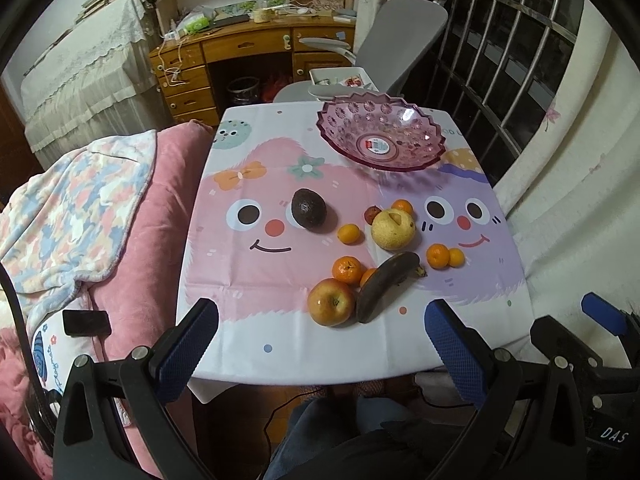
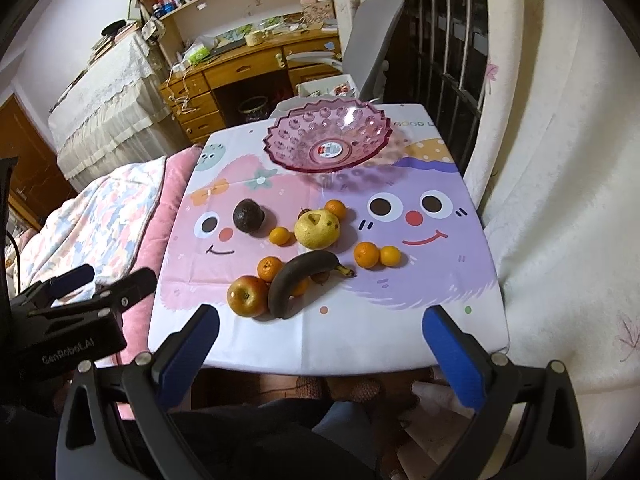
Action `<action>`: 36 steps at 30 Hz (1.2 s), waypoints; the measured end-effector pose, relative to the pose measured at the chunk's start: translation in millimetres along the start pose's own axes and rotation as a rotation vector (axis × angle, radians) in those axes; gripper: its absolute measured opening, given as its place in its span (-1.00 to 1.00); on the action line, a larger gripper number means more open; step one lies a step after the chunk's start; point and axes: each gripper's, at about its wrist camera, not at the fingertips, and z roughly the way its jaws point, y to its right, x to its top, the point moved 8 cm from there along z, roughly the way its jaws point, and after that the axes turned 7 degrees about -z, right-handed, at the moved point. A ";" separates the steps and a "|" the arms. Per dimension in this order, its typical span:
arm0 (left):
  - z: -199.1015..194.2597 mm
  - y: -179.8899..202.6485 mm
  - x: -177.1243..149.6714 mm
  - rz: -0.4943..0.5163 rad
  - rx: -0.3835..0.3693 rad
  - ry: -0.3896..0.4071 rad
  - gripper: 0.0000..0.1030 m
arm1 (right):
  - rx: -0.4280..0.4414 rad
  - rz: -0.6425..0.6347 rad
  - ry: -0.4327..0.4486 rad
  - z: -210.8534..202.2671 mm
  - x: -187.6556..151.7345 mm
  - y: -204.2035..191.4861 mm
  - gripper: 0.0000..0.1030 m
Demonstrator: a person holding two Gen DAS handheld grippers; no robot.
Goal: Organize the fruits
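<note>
left wrist view: left gripper (image 1: pixel 320 344) spread wide at the bottom of the frame, nothing between the blue pads, hanging short of the table's near edge. pink plastic fruit bowl (image 1: pixel 382 136) sitting empty at upper centre-right, on the far end of the cartoon tablecloth (image 1: pixel 248 312). all the fruit loose in mid-frame: dark avocado (image 1: pixel 309 212) off alone to the left, yellow pear (image 1: pixel 393 228) in the centre, red apple (image 1: pixel 331 301) lowest, touching the blackened banana (image 1: pixel 386 286). small mandarins (image 1: pixel 347 269) scattered around, one wedged half under the banana.

right wrist view: right gripper (image 2: pixel 320 346) also gaping and empty, low in the frame. left gripper's black body poking in at lower left. same layout, bowl top centre, two mandarins side by side right of the pear.

stuff likely to go sideways: overripe banana probably mushy, so a hard squeeze could split it. apple and mandarins round and smooth, easy to squirt out of flat pads and roll off the table edge. grabbing the apple first might knock the banana and the wedged mandarin. bowl looks light and sits near the far edge, so dropping fruit in from high up could tip or shove it. tablecloth could snag and drag everything.
</note>
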 end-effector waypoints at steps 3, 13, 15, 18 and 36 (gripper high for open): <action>3.9 -3.1 2.8 0.008 -0.005 0.000 0.99 | -0.021 0.000 0.016 1.5 1.9 -3.2 0.98; 37.1 -10.2 11.8 0.080 -0.043 -0.045 0.99 | -0.081 0.003 0.084 16.2 0.5 -12.9 0.98; 45.7 -8.4 14.4 0.108 -0.037 -0.058 0.99 | -0.119 -0.010 0.113 19.8 1.0 -9.3 0.98; 56.4 -1.1 17.8 0.177 -0.028 -0.058 0.99 | -0.173 -0.035 0.155 23.9 0.9 -2.6 0.98; 153.1 89.8 26.1 0.541 0.009 -0.238 0.99 | -0.321 -0.208 0.077 109.5 -28.0 64.3 0.98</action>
